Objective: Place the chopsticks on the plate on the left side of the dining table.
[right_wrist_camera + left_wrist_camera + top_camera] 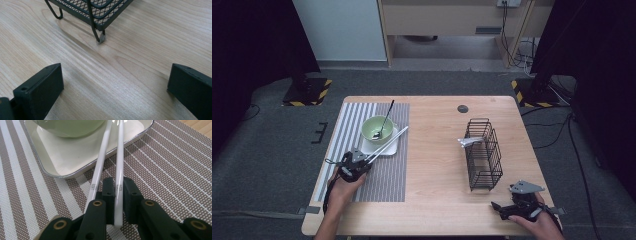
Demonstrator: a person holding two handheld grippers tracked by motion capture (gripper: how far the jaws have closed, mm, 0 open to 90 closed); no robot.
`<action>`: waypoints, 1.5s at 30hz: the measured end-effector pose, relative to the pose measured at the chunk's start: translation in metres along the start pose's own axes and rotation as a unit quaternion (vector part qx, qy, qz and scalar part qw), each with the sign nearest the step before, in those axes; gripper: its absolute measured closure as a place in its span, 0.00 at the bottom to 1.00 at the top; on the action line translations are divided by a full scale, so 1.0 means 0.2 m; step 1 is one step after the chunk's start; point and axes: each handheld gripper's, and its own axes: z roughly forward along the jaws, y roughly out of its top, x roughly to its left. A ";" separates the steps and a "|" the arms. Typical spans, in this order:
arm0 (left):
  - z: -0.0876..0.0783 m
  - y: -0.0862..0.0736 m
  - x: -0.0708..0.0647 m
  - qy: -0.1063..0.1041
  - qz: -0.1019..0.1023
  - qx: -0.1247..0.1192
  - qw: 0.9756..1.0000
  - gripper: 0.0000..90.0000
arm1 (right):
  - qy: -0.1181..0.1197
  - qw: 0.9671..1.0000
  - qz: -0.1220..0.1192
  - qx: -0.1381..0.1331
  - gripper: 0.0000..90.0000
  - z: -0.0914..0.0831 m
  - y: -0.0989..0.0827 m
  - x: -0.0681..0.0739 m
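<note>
Jaws of the left gripper (119, 195) were pinched on one white plastic chopstick (119, 167), its twin just beside, both reaching over the square white tray (75, 162); the right gripper (115, 87) stood wide apart above the wooden table (125, 62).

Wooden table (437, 165) on grey carpet (267, 150) — round grommet hole (462, 108) near its far edge. Two dark stand bases with yellow-black hazard stripes (307, 91) sit on the floor beyond the table's far corners, black curtains (257, 45) at both sides. At the back — pale wooden furniture (452, 20), cables (517, 47) trailing down beside it.
</note>
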 end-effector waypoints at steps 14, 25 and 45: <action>0.00 0.00 0.00 0.008 0.000 -0.004 1.000 0.85 | 0.000 1.000 0.000 0.000 0.00 0.00 0.00 0.00; -0.05 0.03 -0.03 0.026 0.005 -0.028 0.999 0.70 | 0.000 1.000 0.000 0.000 0.00 0.00 0.00 0.00; -0.08 -0.03 0.01 0.054 -0.029 -0.033 0.998 0.33 | 0.000 1.000 0.001 0.000 0.00 0.00 0.00 0.00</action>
